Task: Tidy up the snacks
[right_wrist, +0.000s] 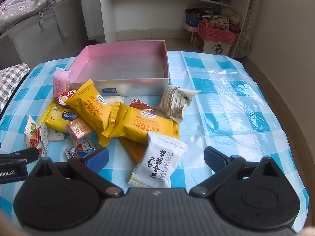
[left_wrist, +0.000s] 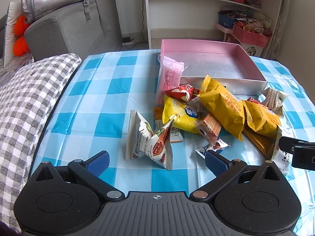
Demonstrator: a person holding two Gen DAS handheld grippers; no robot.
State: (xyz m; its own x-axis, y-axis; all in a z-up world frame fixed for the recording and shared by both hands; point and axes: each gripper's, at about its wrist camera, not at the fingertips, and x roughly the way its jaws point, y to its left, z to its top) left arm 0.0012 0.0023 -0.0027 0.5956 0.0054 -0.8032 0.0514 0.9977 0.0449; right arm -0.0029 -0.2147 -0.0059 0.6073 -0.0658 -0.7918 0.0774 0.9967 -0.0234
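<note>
Both grippers hover low over the near edge of a table covered in a blue checked cloth (left_wrist: 110, 90), and both stand spread wide with nothing between the pads.

The snacks lie in a loose heap on the cloth, just in front of the pink-lined box (right_wrist: 126, 63), which is empty. The heap touches the box's near wall.

The left gripper (left_wrist: 156, 162) faces a white pecan kernel packet (left_wrist: 150, 140). This packet lies directly ahead of the fingers, centred in the gap, at the near left fringe of the heap. It is puffed and twisted, so its long axis is hard to call; it appears to run roughly across the gripper's line of sight.

The right gripper (right_wrist: 156, 158) faces a white packet with dark lettering (right_wrist: 157, 167). This packet lies between the fingers already, slightly left of centre, resting partly on an orange wafer pack (right_wrist: 133, 149). Its long axis runs away from the gripper, tilted toward the right, so the fingers would close across its short width.

Judged from this layout, each gripper has its own nearest packet, and the right gripper is the closer to a grasp. The box lies straight beyond the heap for both.
</note>
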